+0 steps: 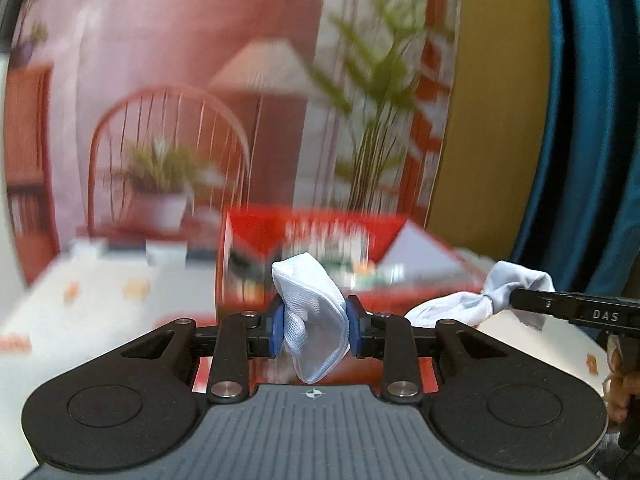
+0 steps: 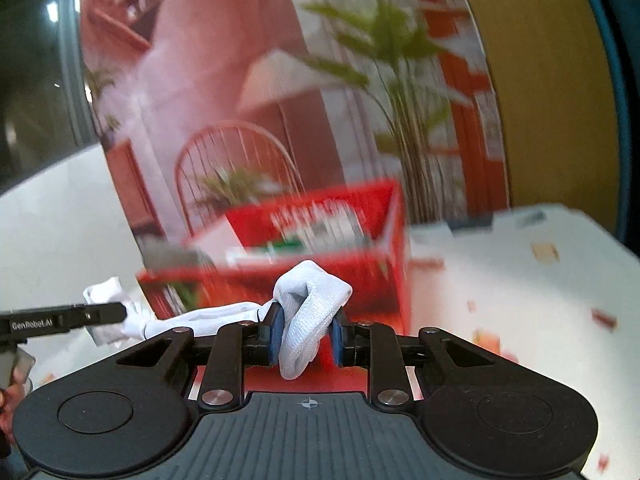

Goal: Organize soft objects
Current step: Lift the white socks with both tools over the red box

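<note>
Cloth (image 1: 310,316) sits pinched at lower centre of both wrist views: we see the left hand-held gripper (image 1: 316,326) clamped on one end and the right hand-held gripper (image 2: 306,334) clamped on the other. Cloth hangs between them above the white desk (image 1: 100,292), with a red box (image 2: 320,248) just behind it at mid-frame.

A cloth (image 1: 312,320) stretches between the two grippers, one end pinched in the left gripper (image 1: 316,326), the other in the right gripper (image 2: 305,334), which lies to the left one's right. Behind both stands an open box (image 1: 320,236) on the table (image 1: 100,292). Behind the box rises a printed backdrop (image 1: 200,100) showing a chair, lamp and plants
</note>
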